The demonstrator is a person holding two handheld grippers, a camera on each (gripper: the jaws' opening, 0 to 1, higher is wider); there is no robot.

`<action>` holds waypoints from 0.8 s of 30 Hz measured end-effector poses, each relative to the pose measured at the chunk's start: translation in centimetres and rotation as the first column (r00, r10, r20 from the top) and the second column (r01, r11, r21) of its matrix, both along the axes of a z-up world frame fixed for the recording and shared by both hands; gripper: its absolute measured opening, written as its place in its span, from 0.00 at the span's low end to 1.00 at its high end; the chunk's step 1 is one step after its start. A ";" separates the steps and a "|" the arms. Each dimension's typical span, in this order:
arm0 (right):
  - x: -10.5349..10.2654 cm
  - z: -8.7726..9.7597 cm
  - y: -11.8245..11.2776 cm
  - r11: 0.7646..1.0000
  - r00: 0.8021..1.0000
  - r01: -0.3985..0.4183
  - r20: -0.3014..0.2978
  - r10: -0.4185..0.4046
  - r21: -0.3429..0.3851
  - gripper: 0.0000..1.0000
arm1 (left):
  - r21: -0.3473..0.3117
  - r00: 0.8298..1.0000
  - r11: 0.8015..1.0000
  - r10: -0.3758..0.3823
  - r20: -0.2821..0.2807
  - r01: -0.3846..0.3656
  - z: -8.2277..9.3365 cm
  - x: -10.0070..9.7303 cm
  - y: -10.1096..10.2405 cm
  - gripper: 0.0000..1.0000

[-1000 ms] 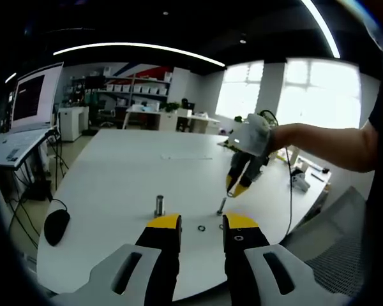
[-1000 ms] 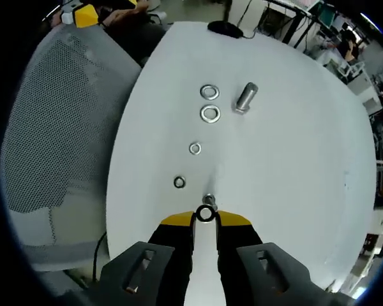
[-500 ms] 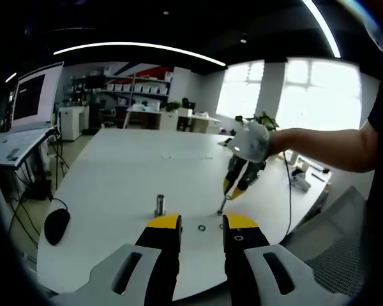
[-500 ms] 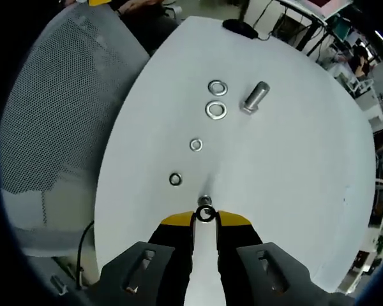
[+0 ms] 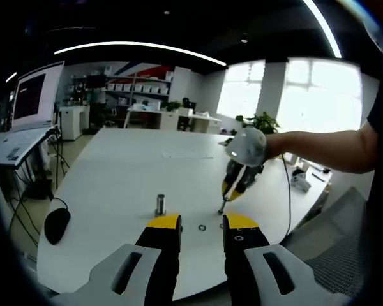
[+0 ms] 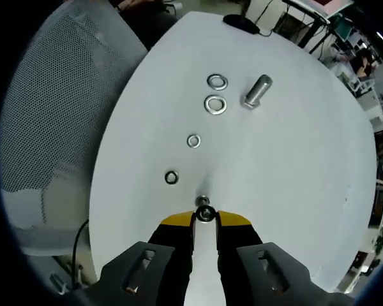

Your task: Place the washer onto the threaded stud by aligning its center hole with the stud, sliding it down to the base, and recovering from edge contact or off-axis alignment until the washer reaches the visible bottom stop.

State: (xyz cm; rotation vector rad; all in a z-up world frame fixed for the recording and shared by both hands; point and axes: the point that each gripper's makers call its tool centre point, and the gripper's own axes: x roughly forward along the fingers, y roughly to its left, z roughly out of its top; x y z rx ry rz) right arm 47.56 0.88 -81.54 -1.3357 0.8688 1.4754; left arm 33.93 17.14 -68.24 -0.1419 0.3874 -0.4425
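Bright windows (image 5: 287, 89), curved ceiling light (image 5: 140, 48), shelving (image 5: 131, 86), mesh chair (image 6: 48, 108).

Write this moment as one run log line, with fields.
phase: washer on stud | right gripper: shut on washer, over small stud | left gripper: open, idle | seated: cannot tell

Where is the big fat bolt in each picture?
Left gripper view: the big bolt stands lower middle on the white table, above the left gripper.
Right gripper view: it is near the top, right of two large washers.
Shared landmark: the black mouse, also.
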 end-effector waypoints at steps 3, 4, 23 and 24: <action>-0.1 -0.4 0.1 1.000 1.000 0.005 -0.004 -0.005 -0.001 0.14 | 0.001 1.000 1.000 0.001 -0.001 -0.001 0.0 0.0 0.0 0.24; 0.0 -0.5 0.1 1.000 1.000 0.009 -0.005 -0.009 0.000 0.14 | 0.002 1.000 1.000 0.000 -0.002 0.000 0.0 0.0 0.0 0.24; -0.4 -3.6 -0.3 0.978 0.977 0.209 -0.033 -0.208 0.004 0.14 | 0.009 1.000 1.000 -0.010 -0.013 0.010 -0.2 0.0 -0.2 0.24; -0.4 -3.6 -0.4 0.975 0.974 0.222 -0.032 -0.222 0.001 0.14 | 0.009 1.000 1.000 -0.010 -0.013 0.010 -0.2 0.0 -0.2 0.24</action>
